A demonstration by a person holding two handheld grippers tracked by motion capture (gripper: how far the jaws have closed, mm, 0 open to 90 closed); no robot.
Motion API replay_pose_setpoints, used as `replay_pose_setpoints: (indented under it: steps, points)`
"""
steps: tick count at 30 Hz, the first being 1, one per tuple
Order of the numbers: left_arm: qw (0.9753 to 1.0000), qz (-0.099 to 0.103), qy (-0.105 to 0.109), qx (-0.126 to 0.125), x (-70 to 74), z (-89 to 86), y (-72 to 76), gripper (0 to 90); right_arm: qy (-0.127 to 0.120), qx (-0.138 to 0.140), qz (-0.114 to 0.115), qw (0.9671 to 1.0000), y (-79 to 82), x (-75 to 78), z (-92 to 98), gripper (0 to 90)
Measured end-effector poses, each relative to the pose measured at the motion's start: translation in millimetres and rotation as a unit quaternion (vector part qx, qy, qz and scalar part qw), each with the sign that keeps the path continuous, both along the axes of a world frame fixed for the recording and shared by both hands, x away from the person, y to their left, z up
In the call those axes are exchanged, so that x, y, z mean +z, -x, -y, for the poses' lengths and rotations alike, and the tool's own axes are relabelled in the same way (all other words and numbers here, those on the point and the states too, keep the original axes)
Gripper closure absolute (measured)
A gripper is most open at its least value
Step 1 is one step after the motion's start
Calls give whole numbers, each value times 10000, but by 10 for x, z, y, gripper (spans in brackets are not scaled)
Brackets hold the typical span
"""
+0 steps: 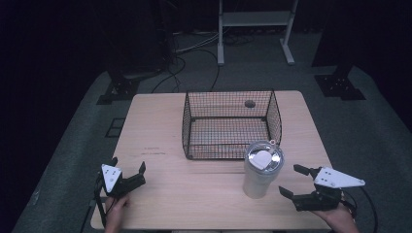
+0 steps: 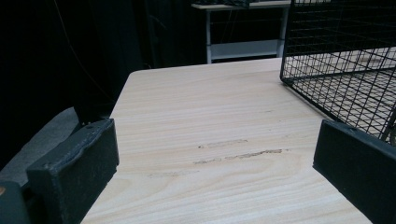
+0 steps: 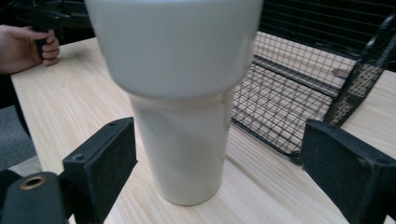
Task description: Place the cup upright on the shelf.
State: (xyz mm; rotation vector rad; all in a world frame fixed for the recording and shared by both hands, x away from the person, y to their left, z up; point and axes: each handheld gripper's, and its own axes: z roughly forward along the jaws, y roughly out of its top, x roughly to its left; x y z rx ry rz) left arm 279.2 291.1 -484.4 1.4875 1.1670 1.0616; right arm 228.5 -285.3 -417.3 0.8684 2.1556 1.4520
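You held your right gripper (image 1: 292, 180) wide open beside the white tumbler (image 1: 261, 170); your left gripper (image 1: 128, 167) gaped open, holding nothing

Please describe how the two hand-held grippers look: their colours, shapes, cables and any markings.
Both are black. The left gripper and the right gripper each carry a pale grey three-cornered plate with small dark dots on top. Their jaws are thick black rectangular blocks with a rough surface; the right one shows a brass-coloured ring near its base. A black cable trails from each.
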Motion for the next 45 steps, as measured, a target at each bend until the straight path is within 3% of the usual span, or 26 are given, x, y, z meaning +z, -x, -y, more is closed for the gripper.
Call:
replay_pose_setpoints:
  steps: [14, 30, 39, 45]
  points:
    - [10000, 1, -14, -10, 0, 1, 1, 0, -45, 210, -43, 9998, -5, -18, -115, 83]
    - [10000, 3, -32, -11, 0, 5, 3, 0, -125, 446, -43, 9989, -106, -137, -342, 57]
    - [10000, 6, -33, -16, -1, 7, 4, 0, -224, 421, -16, 9989, -177, -213, -426, 43]
    - [10000, 6, -30, -16, -1, 7, 4, 0, -138, 396, 76, 9991, -218, -234, -491, 34]
